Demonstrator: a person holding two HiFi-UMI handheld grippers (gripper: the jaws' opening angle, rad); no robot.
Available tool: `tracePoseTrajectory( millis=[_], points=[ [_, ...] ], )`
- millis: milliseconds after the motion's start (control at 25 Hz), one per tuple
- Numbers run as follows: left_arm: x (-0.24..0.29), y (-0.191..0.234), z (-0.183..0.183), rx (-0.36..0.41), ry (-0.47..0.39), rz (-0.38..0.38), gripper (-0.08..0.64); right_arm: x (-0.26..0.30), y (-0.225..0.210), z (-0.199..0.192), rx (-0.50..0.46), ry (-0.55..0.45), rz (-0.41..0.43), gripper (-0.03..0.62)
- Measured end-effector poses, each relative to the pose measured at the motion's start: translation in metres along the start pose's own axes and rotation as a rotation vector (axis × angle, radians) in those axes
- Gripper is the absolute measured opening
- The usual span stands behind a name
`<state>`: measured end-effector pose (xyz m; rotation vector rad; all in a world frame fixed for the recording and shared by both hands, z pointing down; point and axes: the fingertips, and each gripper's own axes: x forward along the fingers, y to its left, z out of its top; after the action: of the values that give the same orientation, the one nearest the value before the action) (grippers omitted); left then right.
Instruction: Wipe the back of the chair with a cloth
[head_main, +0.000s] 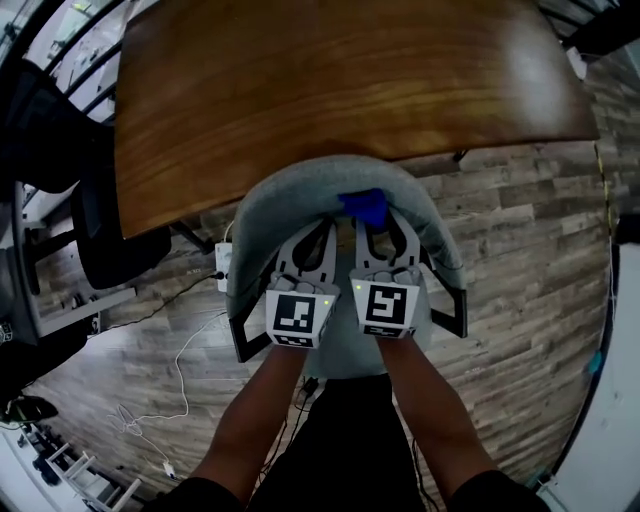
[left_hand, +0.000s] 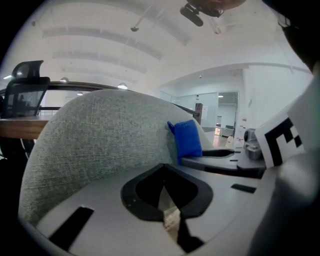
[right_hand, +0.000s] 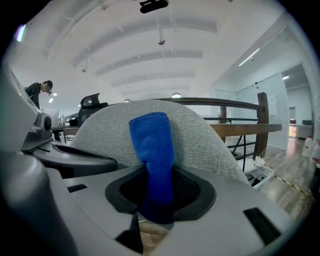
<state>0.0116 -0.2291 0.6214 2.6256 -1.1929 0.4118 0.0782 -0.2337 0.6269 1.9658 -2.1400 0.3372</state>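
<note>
The chair's rounded grey fabric back (head_main: 290, 195) is right under both grippers, in front of the table. My right gripper (head_main: 368, 215) is shut on a blue cloth (head_main: 364, 204), which sticks up from its jaws against the upper back (right_hand: 200, 135). In the right gripper view the cloth (right_hand: 152, 145) hangs between the jaws of the right gripper (right_hand: 159, 172). My left gripper (head_main: 322, 222) sits beside it on the left, shut with nothing in it. In the left gripper view, the left gripper (left_hand: 162, 167) faces the grey fabric (left_hand: 100, 135), with the cloth (left_hand: 188, 138) at its right.
A wooden table (head_main: 330, 90) stands just beyond the chair. A black office chair (head_main: 100, 240) is at the left. A power strip (head_main: 222, 265) and a white cable (head_main: 180, 380) lie on the plank floor (head_main: 520, 230). A person (right_hand: 40, 90) stands far off.
</note>
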Motion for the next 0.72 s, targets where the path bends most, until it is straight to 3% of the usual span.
tracePoseTrajectory(
  millis=[720],
  points=[
    [0.021, -0.06, 0.003, 0.027, 0.022, -0.124, 0.008, -0.044, -0.062, -0.021, 0.072, 0.038, -0.171, 0.127]
  ],
)
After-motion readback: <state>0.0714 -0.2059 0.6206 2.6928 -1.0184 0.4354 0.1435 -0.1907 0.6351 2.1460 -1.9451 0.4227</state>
